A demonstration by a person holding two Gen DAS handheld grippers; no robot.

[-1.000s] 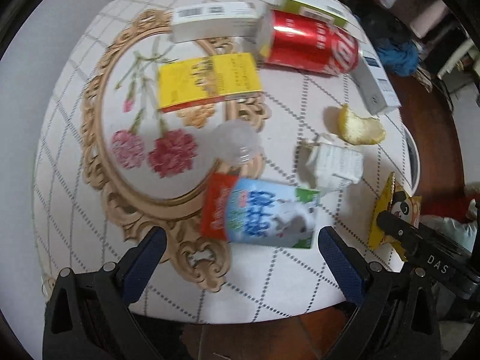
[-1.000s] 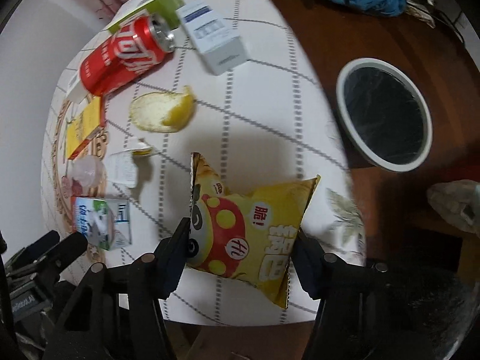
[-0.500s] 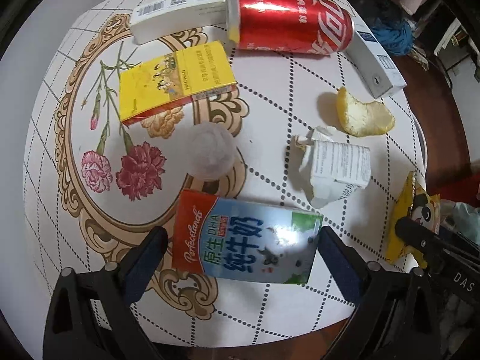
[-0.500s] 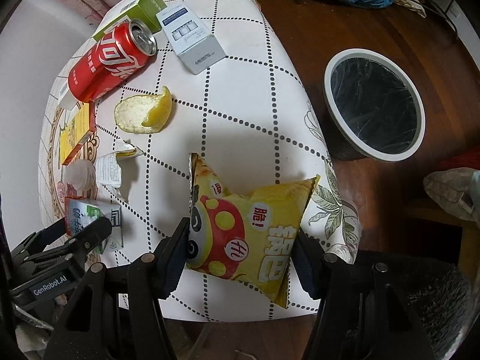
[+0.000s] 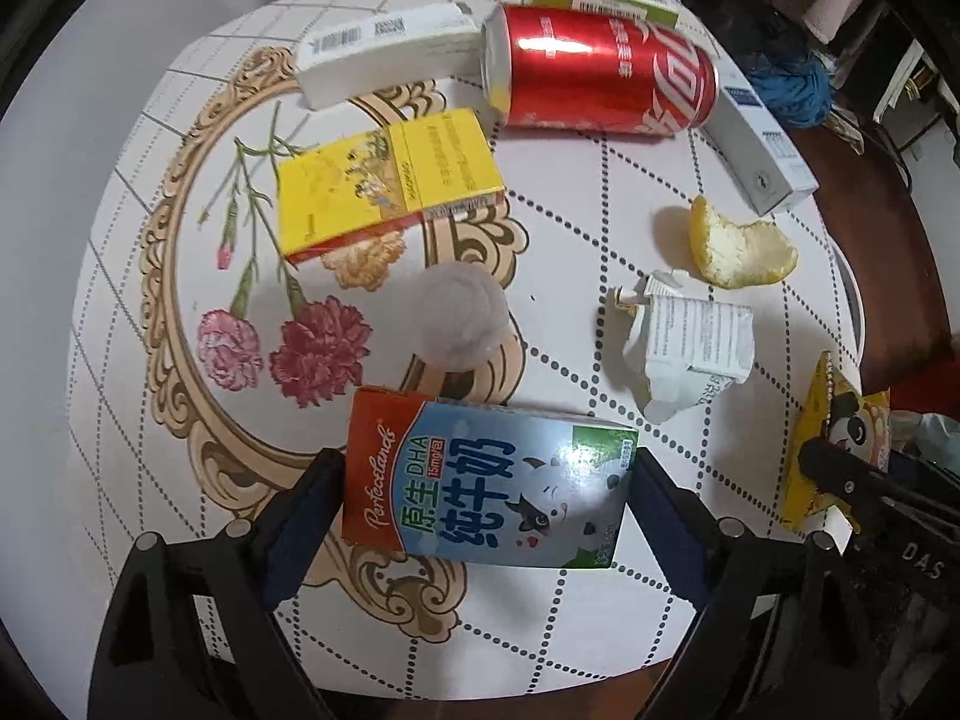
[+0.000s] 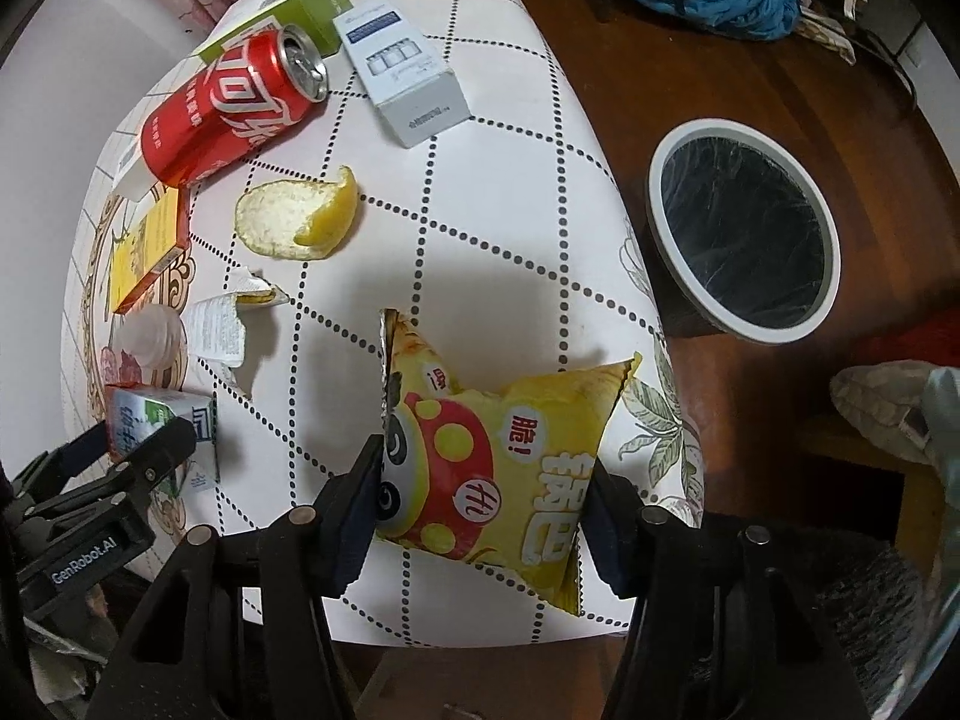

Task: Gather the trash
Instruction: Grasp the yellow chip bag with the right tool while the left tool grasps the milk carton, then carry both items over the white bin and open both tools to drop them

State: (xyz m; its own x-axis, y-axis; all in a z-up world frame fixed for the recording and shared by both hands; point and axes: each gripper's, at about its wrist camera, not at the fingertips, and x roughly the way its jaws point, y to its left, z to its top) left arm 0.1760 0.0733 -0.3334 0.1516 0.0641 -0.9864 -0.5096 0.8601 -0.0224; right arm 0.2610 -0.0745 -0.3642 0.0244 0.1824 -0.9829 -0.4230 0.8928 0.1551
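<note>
Since the earlier frames your left claw has advanced over the bench until the milk carton sits between its fingers; your right claw has barely shifted. Left jaws stand wide, one at each end of the carton, touching or nearly so; whether they grip yet cannot be told. Right jaws are likewise spread, flanking the yellow snack bag at the bench edge nearest the waste bin; contact looks made on both sides, but a firm hold is not confirmed.

Judgement: you are lining up both pickups at once, each claw squared across its item's width so closing will pinch it.

Bin stands on the floor just beyond the bench edge, past the snack bag. Its dark liner shows nothing inside that can be made out.

Remaining on the bench, farther from the bin than the snack bag: red cola can on its side, citrus peel, torn paper packet, yellow box.
</note>
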